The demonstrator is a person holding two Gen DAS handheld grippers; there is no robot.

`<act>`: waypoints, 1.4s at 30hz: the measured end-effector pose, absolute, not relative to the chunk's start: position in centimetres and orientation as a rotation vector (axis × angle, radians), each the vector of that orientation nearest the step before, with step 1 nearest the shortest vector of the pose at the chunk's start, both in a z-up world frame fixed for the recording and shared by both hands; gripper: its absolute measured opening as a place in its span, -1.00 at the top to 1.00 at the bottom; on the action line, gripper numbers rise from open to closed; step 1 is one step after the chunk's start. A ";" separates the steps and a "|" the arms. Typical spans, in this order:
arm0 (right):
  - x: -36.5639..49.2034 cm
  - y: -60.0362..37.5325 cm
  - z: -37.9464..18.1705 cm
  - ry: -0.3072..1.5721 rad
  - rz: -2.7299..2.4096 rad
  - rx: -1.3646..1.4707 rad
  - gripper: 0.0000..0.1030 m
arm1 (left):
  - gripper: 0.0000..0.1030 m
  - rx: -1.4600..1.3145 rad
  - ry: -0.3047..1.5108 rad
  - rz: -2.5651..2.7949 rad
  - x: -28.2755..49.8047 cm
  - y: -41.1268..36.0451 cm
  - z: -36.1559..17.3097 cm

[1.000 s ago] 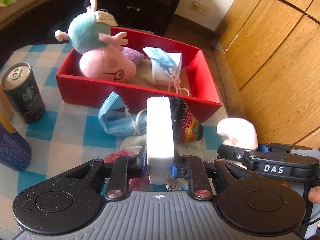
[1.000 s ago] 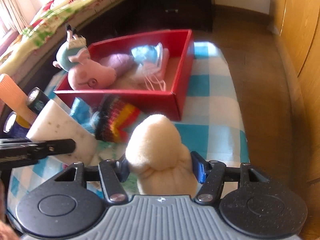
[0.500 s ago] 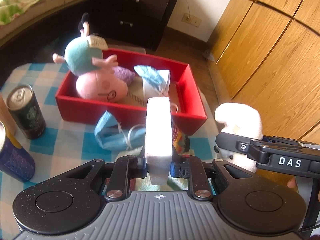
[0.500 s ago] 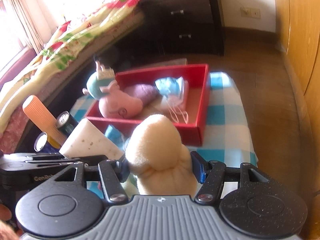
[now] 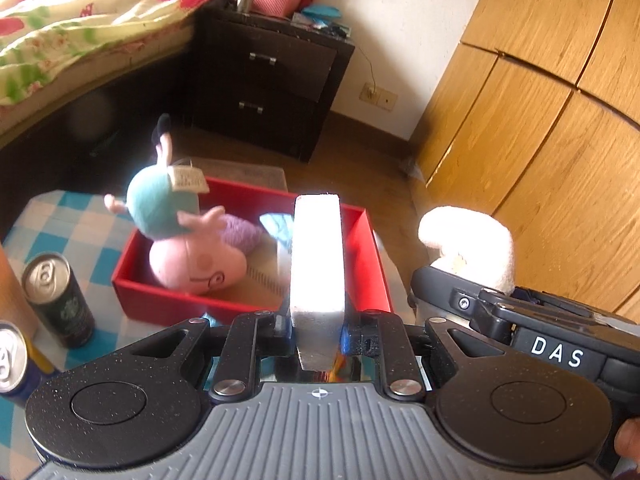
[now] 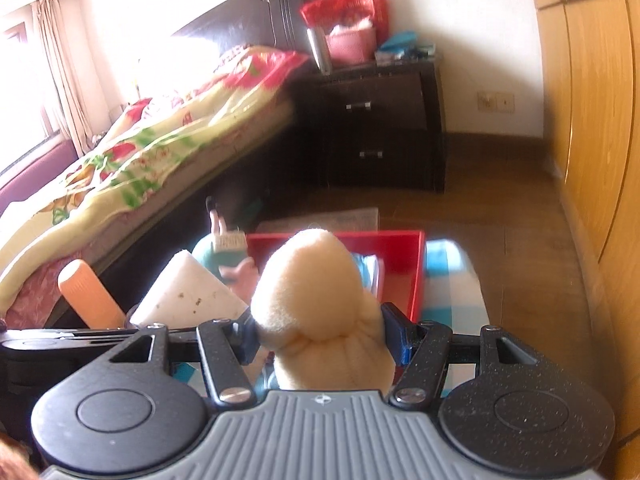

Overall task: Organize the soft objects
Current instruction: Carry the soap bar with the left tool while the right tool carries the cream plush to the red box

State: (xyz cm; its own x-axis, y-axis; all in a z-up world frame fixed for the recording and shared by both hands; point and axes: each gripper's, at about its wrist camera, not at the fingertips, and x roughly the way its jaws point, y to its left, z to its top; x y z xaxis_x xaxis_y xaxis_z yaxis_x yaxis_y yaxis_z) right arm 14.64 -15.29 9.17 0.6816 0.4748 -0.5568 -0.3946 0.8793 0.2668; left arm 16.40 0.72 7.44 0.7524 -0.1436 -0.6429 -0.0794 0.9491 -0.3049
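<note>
- Tablecloth (image 5: 60, 216) in blue and white checks covers the table, with a red box (image 5: 370, 256) standing on it toward the far edge
- Two drink cans stand on the cloth left of the box: a dark one (image 5: 60, 300) and, nearer the camera, a blue and yellow one (image 5: 12, 364) cut off by the frame
- The left gripper (image 5: 318, 330) is closed on a white sponge block (image 5: 318, 264), held on edge in front of the box
- The right gripper (image 6: 324, 340) is closed on a cream plush toy (image 6: 320, 308), held just right of the sponge; in the left view the same toy (image 5: 468, 240) shows above the right gripper's body
- Inside the box lie a pink pig plush (image 5: 192, 252) in a teal dress, a purple soft thing (image 5: 240, 234) and a blue face mask (image 5: 280, 228)
- An orange cylinder (image 6: 90, 300) rises at the left of the right view
- Beyond the table are a wood floor (image 6: 500, 208), a dark nightstand (image 6: 380, 128) with a pink basket (image 6: 350, 46) and a steel flask (image 6: 320, 50) on top, a bed (image 6: 140, 152) under a flowered quilt, and a wooden wardrobe (image 5: 540, 100) on the right
- A white wall (image 6: 480, 32) carries a socket (image 6: 496, 102) low down
</note>
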 end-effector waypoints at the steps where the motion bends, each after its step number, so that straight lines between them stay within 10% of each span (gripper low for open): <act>1: 14.7 -15.2 9.3 0.655 0.490 0.133 0.26 | 0.63 -0.324 0.713 -0.032 16.6 0.7 7.6; 42: 26.0 -10.6 4.9 0.603 0.347 0.102 0.25 | 0.63 -0.318 0.714 0.119 27.4 3.0 3.8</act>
State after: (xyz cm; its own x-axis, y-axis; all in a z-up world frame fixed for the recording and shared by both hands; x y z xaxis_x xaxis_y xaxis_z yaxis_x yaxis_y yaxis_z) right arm 26.02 -10.63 4.87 0.7680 0.3486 -0.5372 -0.2895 0.9372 0.1943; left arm 27.36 3.04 3.79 0.7512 -0.0011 -0.6601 -0.2143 0.9454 -0.2455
